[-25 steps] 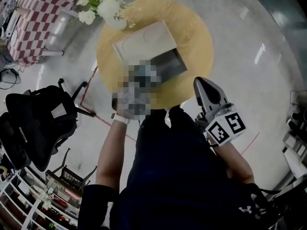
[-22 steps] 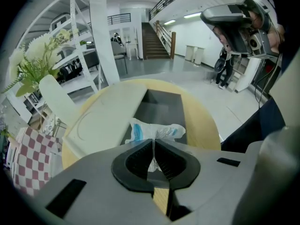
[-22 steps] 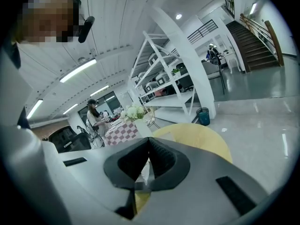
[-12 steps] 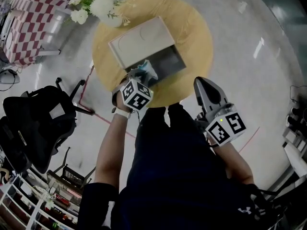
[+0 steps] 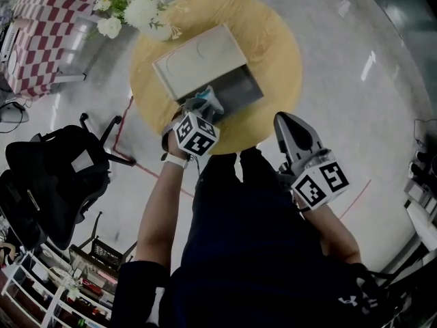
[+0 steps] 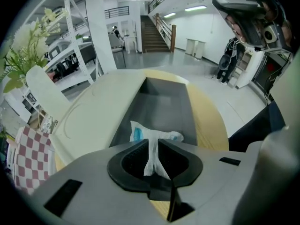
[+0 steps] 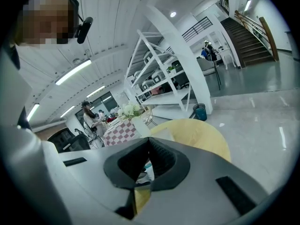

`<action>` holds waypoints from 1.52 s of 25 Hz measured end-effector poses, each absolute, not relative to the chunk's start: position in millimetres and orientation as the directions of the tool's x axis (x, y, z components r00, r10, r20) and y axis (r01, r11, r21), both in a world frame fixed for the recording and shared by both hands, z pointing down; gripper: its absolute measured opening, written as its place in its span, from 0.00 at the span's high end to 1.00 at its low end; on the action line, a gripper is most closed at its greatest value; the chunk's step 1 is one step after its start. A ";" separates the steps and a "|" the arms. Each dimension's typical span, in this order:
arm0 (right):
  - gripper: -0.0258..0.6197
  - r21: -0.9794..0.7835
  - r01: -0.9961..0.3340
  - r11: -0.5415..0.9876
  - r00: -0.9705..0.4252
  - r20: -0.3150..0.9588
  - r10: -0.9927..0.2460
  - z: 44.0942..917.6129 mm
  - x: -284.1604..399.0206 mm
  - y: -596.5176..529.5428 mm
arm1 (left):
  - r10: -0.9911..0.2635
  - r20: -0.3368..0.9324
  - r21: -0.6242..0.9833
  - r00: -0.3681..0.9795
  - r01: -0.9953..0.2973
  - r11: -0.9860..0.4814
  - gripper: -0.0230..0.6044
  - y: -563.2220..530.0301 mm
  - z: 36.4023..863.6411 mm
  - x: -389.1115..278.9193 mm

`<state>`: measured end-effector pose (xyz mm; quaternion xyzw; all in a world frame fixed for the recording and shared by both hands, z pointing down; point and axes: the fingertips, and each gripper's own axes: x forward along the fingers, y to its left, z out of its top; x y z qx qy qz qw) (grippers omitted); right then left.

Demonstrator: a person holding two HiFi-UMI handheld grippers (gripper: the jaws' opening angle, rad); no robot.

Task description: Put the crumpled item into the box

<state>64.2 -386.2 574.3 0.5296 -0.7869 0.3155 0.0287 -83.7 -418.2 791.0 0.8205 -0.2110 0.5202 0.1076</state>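
A box stands on the round yellow table (image 5: 273,39), its white lid (image 5: 194,60) folded back and its dark inside (image 5: 239,91) open. My left gripper (image 5: 205,109) points steeply down over the box's near end. The crumpled item (image 6: 157,136), a white tissue with a blue patch, lies in the dark tray (image 6: 164,102), and one strip of it runs up between the jaws. Those jaws (image 6: 153,142) have just been opening and stand slightly apart around the strip. My right gripper (image 5: 287,123) hangs off the table's near right edge, jaws together and empty (image 7: 149,142).
A vase of white flowers (image 5: 136,9) stands at the table's far left edge. A red-checked table (image 5: 41,39) and a black office chair (image 5: 54,176) are on the floor to the left. My legs are against the table's near side.
The left gripper has sunk a little with the tissue, down onto the box's near end. The right gripper has kept its place.
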 end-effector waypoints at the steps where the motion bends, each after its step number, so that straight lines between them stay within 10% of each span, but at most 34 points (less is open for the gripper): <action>1: 0.96 -0.467 -0.851 0.240 -0.438 0.379 -0.815 573.7 63.8 -386.0 | -0.234 0.899 -0.039 0.371 -0.463 -0.885 0.84 -418.2 790.1 -83.6; 38: 0.96 -0.383 -0.851 0.360 -0.461 0.214 -0.861 497.9 65.4 -382.3 | -0.710 0.424 -0.047 0.562 -0.770 -0.637 0.85 -425.7 539.2 -97.1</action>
